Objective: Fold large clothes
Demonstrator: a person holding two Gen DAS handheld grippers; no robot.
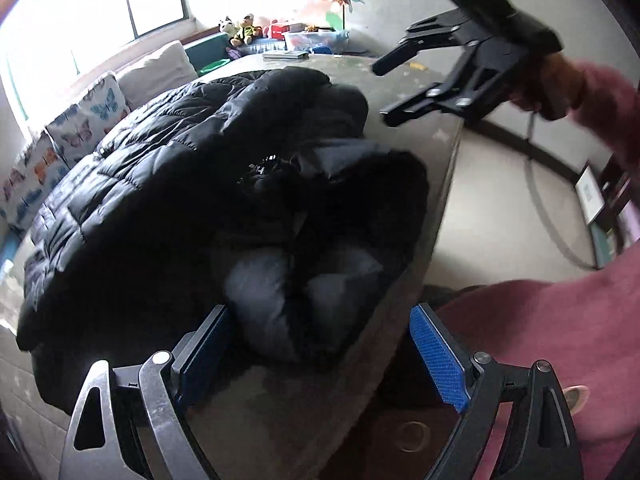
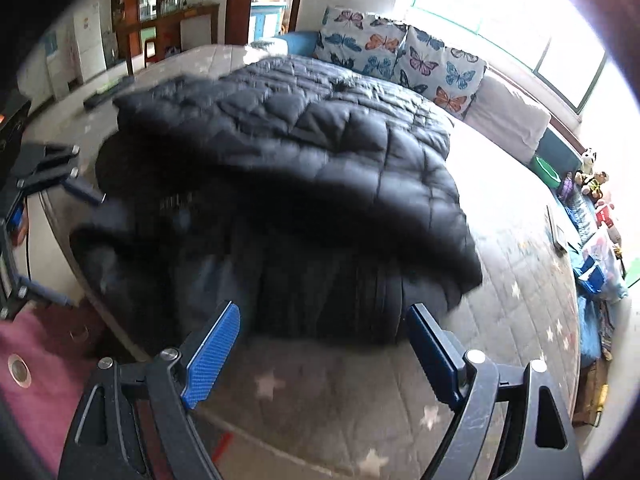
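A black quilted puffer coat (image 2: 304,160) lies spread across a grey star-patterned mattress (image 2: 520,288), its near end bunched into dark folds close to the mattress edge, as a person in a pink sleeve (image 1: 560,320) brings two hand-held grippers over it. The left gripper (image 1: 320,344) points down at a puffy, lighter-lined fold at the coat's near end, its blue pads (image 1: 438,360) standing wide apart with nothing pinched between them; the fold sits beyond the tips, not in them. The right gripper (image 2: 324,344) hovers over bare mattress just short of the coat's near hem, its fingers likewise spread wide and empty. Both tools appear posed for a fresh grasp on the near edge, likely so the bulky garment can be doubled over toward the far side, where butterfly-print cushions (image 2: 400,56) line the wall under a bright window. Much is hard to read: the coat's near half is sunk in shadow and motion blur, so sleeves, hood and zip cannot be told apart, and whether the garment is already folded once is unclear. In the left-wrist view the right gripper (image 1: 384,88) shows from the side, its hand partly cut off at the frame's right.
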